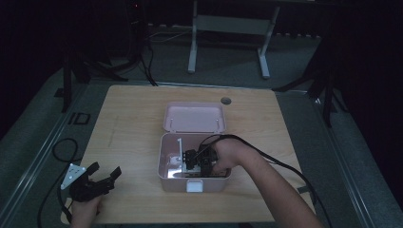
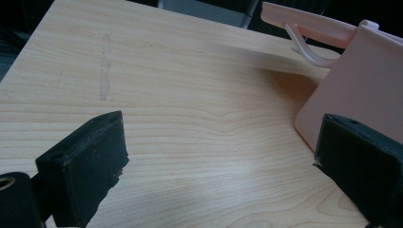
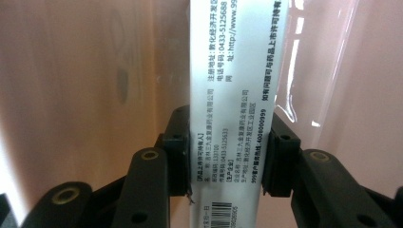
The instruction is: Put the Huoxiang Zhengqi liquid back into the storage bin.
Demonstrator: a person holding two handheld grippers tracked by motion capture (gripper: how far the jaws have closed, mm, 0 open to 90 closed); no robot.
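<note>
Pinched between the two black pads of the right gripper (image 3: 228, 156) is a white medicine carton (image 3: 233, 95), printed with black text and a barcode; the jaws press on its two narrow sides, near the barcode end, and its long face runs away toward twelve o'clock. Around it rise the glossy walls of the pink plastic storage box (image 1: 164, 161), so the carton is down inside the box.

From above, the right gripper (image 1: 198, 161) sits in the box's middle with the carton (image 1: 183, 164) a pale shape at its nine o'clock, while the open lid (image 1: 195, 118) lies flat at the box's twelve o'clock and a white latch (image 1: 194, 185) marks the front wall at six o'clock.

To do this well, I would keep the carton square to the walls, settle it until its face rests flat on the floor, and let go only then; pulling out should go straight up so the pads do not drag the carton askew.

At eight o'clock from the box, the left gripper (image 1: 97, 178) rests on the wooden table (image 1: 133, 109), jaws spread wide and empty, with the box's outer wall (image 2: 366, 90) at its two o'clock; it can stay idle.
</note>
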